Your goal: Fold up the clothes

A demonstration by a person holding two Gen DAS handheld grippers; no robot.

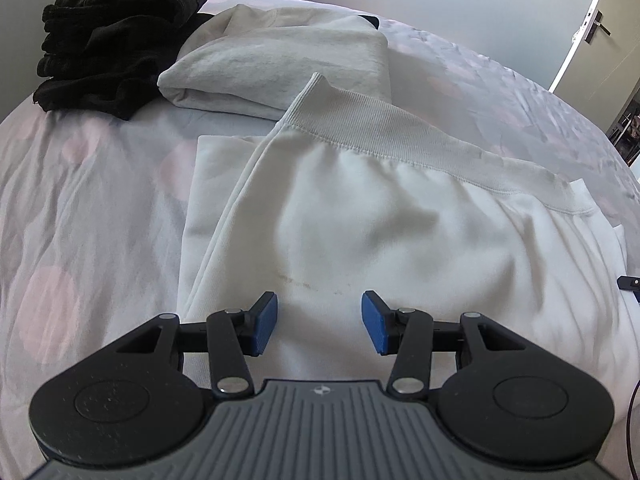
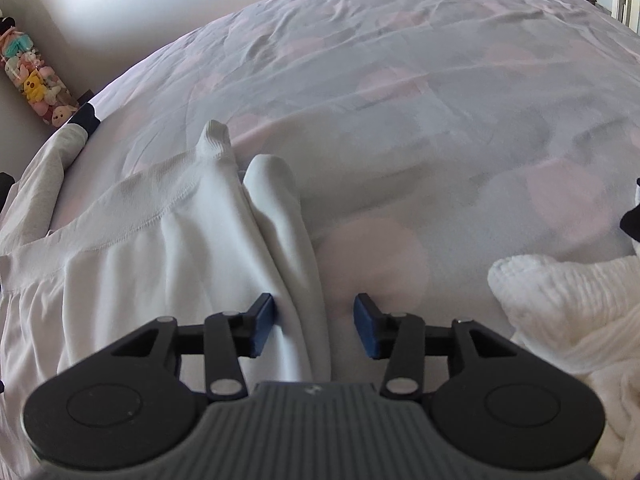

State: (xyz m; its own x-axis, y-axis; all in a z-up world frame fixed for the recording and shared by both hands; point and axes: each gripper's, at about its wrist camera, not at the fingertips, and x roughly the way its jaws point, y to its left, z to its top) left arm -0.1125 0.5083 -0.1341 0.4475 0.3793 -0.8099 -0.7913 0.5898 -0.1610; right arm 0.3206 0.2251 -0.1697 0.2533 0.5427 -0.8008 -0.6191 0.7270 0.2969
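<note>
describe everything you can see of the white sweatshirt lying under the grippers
The white sweatshirt looks like soft, thick cotton fleece with a ribbed hem band stitched along its far edge. It lies partly folded and mostly flat on the bed cover, one side turned over in a long crease, with faint dark marks near the left hand-held gripper. The right wrist view shows a rolled sleeve between the open right hand-held gripper; neither grips it.

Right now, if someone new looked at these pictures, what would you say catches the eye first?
The white sweatshirt spread over the bed fills the middle, its ribbed hem turned up at the far edge. Behind it to the left sit a folded grey garment and a stack of black clothes. Both tools are open: the left tool over the sweatshirt's body, the right tool at its side edge, with a white knit item to the right.
</note>
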